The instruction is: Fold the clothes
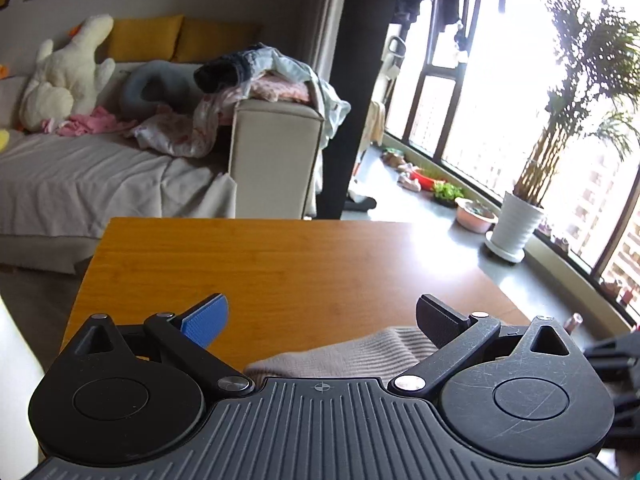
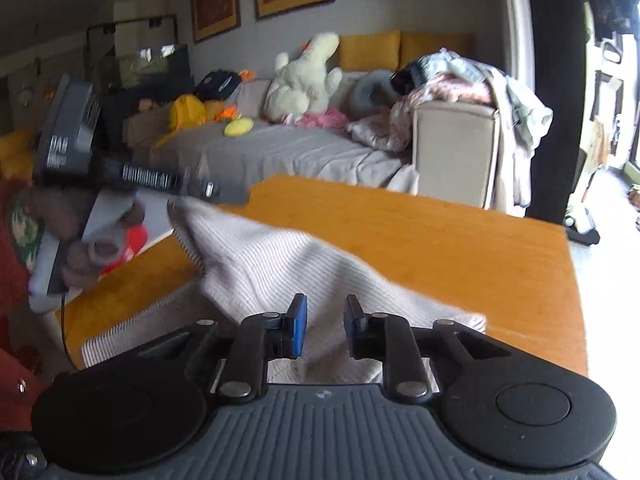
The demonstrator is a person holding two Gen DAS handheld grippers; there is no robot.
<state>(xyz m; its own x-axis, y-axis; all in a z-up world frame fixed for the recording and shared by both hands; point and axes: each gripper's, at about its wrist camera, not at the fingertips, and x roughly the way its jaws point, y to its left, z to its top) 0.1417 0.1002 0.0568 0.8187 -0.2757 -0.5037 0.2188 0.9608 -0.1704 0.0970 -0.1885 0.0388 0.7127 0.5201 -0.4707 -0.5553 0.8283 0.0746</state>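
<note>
A beige ribbed garment point(image 2: 280, 264) lies on the wooden table point(image 2: 460, 248), one edge hanging over the near left side. In the right wrist view my right gripper point(image 2: 326, 300) hovers just above the cloth. Its blue pads point(image 2: 298, 326) stand a narrow gap apart with nothing pinched between them. A hand holds my left gripper point(image 2: 216, 191) at the upper left, and a raised corner of the garment point(image 2: 180, 208) sits just under its tip. In the left wrist view the left gripper point(image 1: 322, 304) is wide open and empty, with the garment point(image 1: 340, 356) below it.
Beyond the table stands a sofa point(image 1: 272, 152) with a pile of clothes point(image 1: 256, 76) on its arm and a white plush toy point(image 1: 68, 76). A potted plant point(image 1: 516, 224) stands by the window. Part of the right gripper point(image 1: 616, 360) shows at the right edge.
</note>
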